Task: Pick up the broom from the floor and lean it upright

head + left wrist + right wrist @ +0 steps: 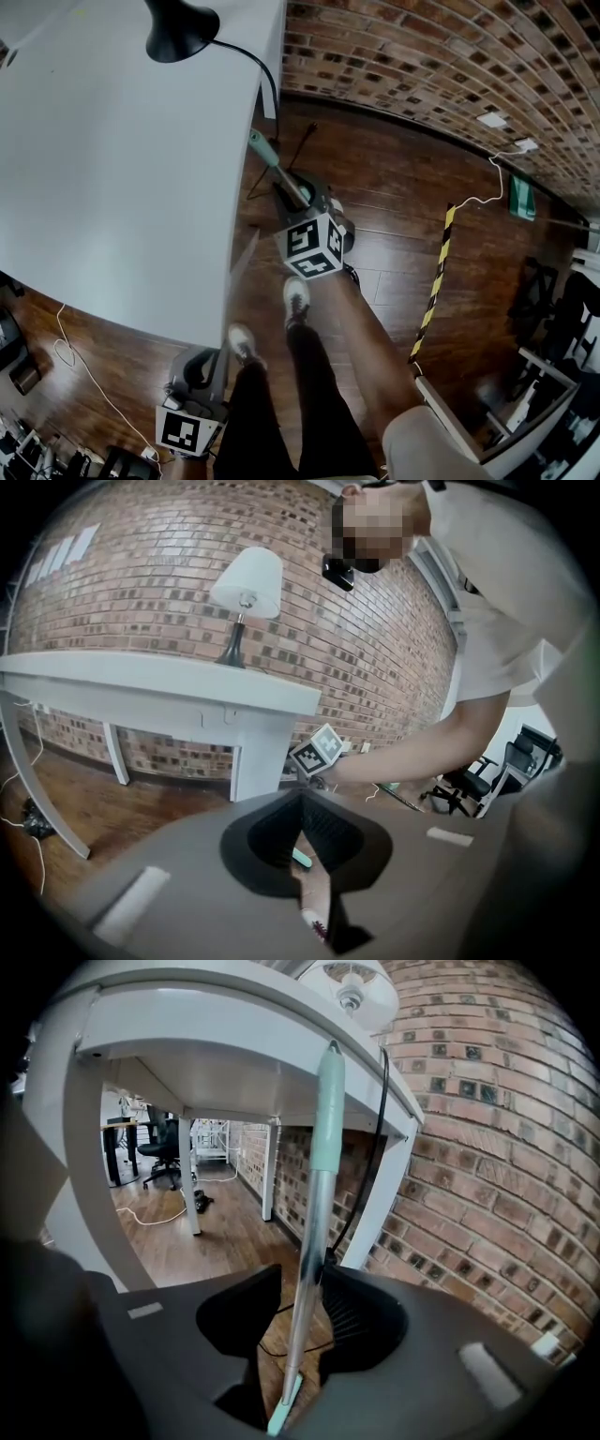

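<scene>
The silver-poled, mint-gripped broom (pixel 311 1213) is likely light, stiff and slick; grip it mid-pole. The right gripper's (pixel 302 1277) jaws stand apart around it; the left gripper's (pixel 302 799) jaws are together.

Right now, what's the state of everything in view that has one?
Broom: upright, handle top leaning on the table edge.
Right gripper: jaws open, broom pole between them.
Left gripper: jaws shut, empty.
Lamp: upright on table; can't tell if it's lit.
</scene>
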The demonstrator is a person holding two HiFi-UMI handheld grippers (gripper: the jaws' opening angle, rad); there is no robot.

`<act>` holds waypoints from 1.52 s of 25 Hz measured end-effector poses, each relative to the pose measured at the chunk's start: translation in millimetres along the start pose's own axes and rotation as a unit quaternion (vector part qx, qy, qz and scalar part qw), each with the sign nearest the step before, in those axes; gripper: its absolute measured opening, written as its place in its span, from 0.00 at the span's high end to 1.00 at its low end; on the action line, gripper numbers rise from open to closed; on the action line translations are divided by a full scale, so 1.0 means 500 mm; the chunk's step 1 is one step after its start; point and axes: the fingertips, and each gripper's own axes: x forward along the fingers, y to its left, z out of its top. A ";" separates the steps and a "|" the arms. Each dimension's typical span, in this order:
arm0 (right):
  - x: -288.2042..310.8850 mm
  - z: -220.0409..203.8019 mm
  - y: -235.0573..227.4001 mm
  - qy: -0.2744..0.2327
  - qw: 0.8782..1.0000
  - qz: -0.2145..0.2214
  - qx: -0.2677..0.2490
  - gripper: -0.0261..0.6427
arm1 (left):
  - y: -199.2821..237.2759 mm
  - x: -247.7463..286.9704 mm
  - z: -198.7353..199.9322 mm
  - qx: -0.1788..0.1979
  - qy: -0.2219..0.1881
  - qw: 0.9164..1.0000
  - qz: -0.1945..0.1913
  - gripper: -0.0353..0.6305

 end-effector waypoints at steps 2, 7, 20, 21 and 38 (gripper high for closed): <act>-0.001 -0.004 -0.007 0.002 1.000 -0.004 0.001 0.73 | 0.001 0.003 0.005 0.009 -0.010 1.000 -0.001 0.95; -0.018 -0.017 -0.021 0.003 1.000 -0.016 0.014 0.73 | 0.003 0.003 0.005 0.012 -0.016 1.000 -0.002 0.95; -0.247 -0.025 0.066 0.055 0.997 -0.040 0.023 0.94 | 0.021 -0.069 0.076 0.057 -0.058 0.997 0.010 0.95; -0.267 -0.014 0.075 0.052 0.997 -0.042 0.025 0.94 | 0.021 -0.080 0.083 0.062 -0.062 0.996 0.009 0.95; -0.750 0.309 0.147 -0.078 0.980 -0.158 0.089 0.94 | -0.086 -0.341 0.337 0.126 -0.158 0.979 -0.032 0.95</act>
